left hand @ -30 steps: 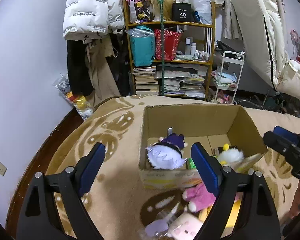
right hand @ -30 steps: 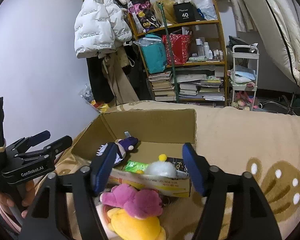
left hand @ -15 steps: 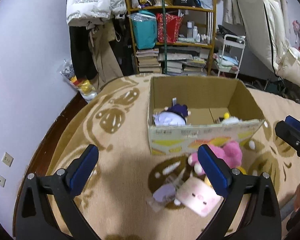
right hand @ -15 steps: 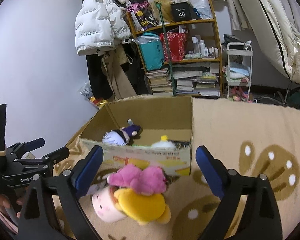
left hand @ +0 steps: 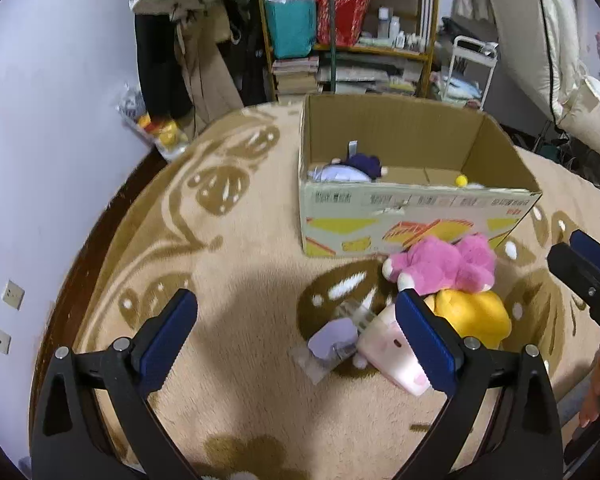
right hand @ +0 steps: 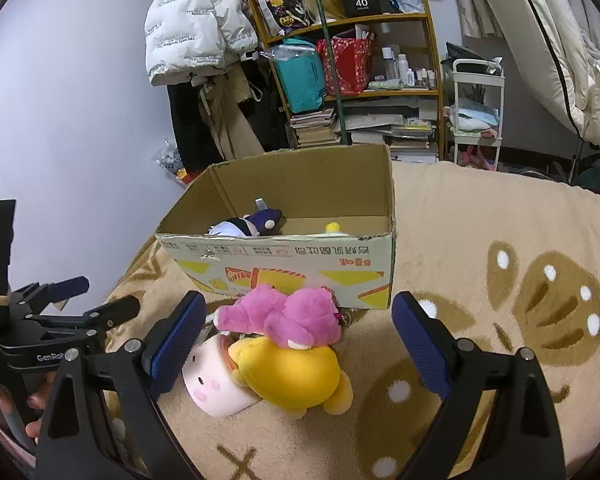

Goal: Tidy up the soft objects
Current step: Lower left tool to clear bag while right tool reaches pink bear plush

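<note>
The left gripper (left hand: 296, 332) hangs with jaws spread wide and empty above the patterned blanket (left hand: 228, 392); the right gripper (right hand: 298, 332) is likewise wide apart, holding nothing. Just before the cardboard box's (right hand: 284, 258) near wall lies a pile of toys — a pink plush (right hand: 284, 314) on top of a yellow plush (right hand: 292, 372), a pale pink pig plush (right hand: 212, 384) touching them on the left. Inside the box rest a purple-and-white doll (right hand: 244, 222) and a yellow-tipped toy (right hand: 333, 227), apart.
</note>
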### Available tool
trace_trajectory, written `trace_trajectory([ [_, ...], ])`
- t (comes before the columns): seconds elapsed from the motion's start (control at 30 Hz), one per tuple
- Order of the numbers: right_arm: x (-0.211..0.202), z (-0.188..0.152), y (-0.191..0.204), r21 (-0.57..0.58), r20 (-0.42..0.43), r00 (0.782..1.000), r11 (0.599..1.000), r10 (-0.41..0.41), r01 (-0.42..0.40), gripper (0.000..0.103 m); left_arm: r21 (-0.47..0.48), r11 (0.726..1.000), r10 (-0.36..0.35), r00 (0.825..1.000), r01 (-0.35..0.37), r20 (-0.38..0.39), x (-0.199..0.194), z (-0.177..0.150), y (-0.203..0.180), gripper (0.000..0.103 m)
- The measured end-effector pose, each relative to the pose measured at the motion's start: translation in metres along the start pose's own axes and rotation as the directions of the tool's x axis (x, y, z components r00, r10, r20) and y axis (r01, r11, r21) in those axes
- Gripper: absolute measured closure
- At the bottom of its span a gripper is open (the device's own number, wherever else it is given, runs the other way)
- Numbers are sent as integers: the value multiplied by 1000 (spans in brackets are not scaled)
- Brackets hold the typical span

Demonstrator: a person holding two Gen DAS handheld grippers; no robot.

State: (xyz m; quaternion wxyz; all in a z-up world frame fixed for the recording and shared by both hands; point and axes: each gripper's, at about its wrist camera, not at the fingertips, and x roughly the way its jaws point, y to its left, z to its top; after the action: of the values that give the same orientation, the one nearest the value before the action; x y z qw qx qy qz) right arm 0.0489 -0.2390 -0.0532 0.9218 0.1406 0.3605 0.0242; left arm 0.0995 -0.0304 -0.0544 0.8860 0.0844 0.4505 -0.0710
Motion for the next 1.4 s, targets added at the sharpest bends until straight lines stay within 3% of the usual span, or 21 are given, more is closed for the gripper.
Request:
trace_trajectory([
  [0.97, 57, -2, -7, 10, -93, 994, 998, -58, 59, 5, 67, 998, 3, 984, 9, -181, 51, -10, -11, 4],
  [1.17, 63, -4, -8, 3, -101, 993, 998, -66, 67, 5, 61, 997, -32, 975, 46, -218, 59, -12, -13, 4],
  [1.27, 66, -4, -8, -1, -99, 993, 997, -71, 71, 5, 42, 995, -80, 962, 94, -262, 68, -14, -13, 4],
  [1.4, 70, -4, -8, -3, -100, 992, 997, -77, 77, 5, 29, 994, -92, 954, 104, -286, 75, -16, -12, 4],
])
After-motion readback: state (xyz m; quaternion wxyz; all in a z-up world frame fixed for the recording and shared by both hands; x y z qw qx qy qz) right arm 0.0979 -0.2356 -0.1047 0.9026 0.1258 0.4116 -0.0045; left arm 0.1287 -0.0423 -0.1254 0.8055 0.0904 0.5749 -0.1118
